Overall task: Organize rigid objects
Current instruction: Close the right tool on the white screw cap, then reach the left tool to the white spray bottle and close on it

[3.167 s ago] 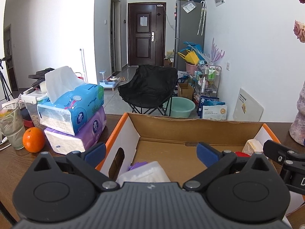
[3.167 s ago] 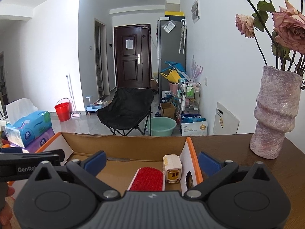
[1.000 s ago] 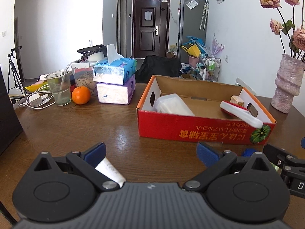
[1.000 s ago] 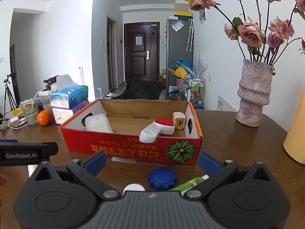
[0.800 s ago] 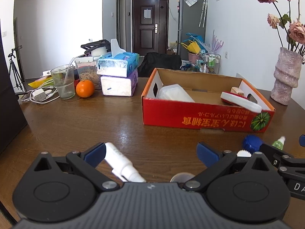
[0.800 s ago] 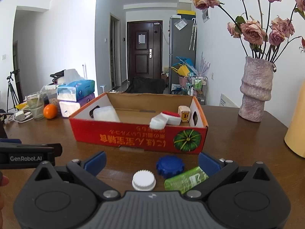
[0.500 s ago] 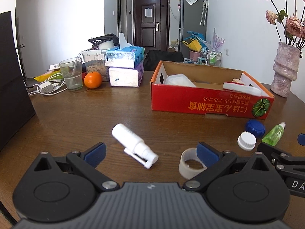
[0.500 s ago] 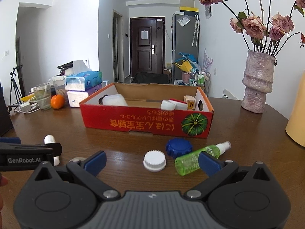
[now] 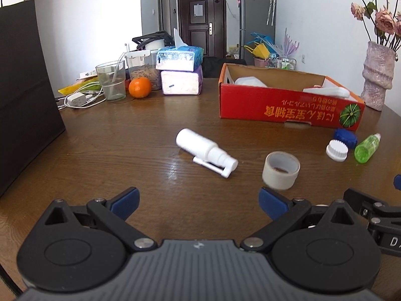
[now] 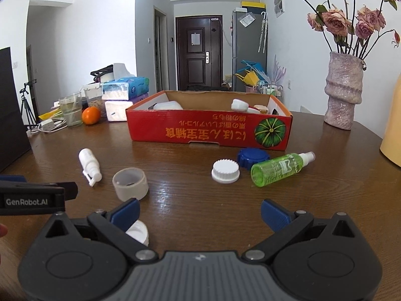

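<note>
White spray bottle (image 9: 200,148) lies sideways, nozzle arm apparently folded alongside.

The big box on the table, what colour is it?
The box is red with orange writing and a green pumpkin picture, clearest in the right wrist view.

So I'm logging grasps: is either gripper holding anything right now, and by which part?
Nothing is held. The left gripper and the right gripper are both open over the table.
</note>
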A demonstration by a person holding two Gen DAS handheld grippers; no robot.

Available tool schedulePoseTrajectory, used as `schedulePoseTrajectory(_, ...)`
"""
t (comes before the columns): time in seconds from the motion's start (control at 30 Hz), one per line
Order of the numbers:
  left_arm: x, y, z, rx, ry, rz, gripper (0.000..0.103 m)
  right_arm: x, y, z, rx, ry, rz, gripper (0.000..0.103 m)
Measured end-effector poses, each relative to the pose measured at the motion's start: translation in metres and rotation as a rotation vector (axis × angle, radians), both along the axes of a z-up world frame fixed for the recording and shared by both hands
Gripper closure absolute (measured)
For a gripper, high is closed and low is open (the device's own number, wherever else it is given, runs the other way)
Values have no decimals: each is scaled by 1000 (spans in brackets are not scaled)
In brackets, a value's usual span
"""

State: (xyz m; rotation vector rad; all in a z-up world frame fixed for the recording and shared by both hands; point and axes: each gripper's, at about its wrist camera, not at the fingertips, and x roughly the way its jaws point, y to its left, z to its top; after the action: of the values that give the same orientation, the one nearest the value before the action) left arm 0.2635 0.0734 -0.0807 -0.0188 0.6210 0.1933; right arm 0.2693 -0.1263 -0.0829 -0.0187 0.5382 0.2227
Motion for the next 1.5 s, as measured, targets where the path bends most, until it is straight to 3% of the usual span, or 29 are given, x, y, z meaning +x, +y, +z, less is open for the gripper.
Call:
schedulePoseTrajectory(0.33,-12,17,-2,-29,0,15,0,-15,20,-6,-13,16,72,0)
schedulePoseTrajectory(0.43,-12,19,-3,-39,1,14,0,-15,27,-8,-22,31,103,4)
schedulePoseTrajectory(0.53,-12,21,-3,-47,2,10,0,-12,34,-12,-31,55,126,14)
schedulePoseTrajectory(0.63,-12,21,-3,-53,2,6,0,-8,38,-14,-35,77,144,31)
schedulePoseTrajectory(0.7,-12,21,-4,-56,3,5,0,-6,40,-15,-28,93,159,52)
schedulePoseTrajectory(0.77,-12,21,-4,-57,5,5,0,-5,40,-16,-27,108,174,64)
schedulePoseTrajectory(1.5,0,16,0,-32,10,-9,0,-2,21,-8,4,35,124,64)
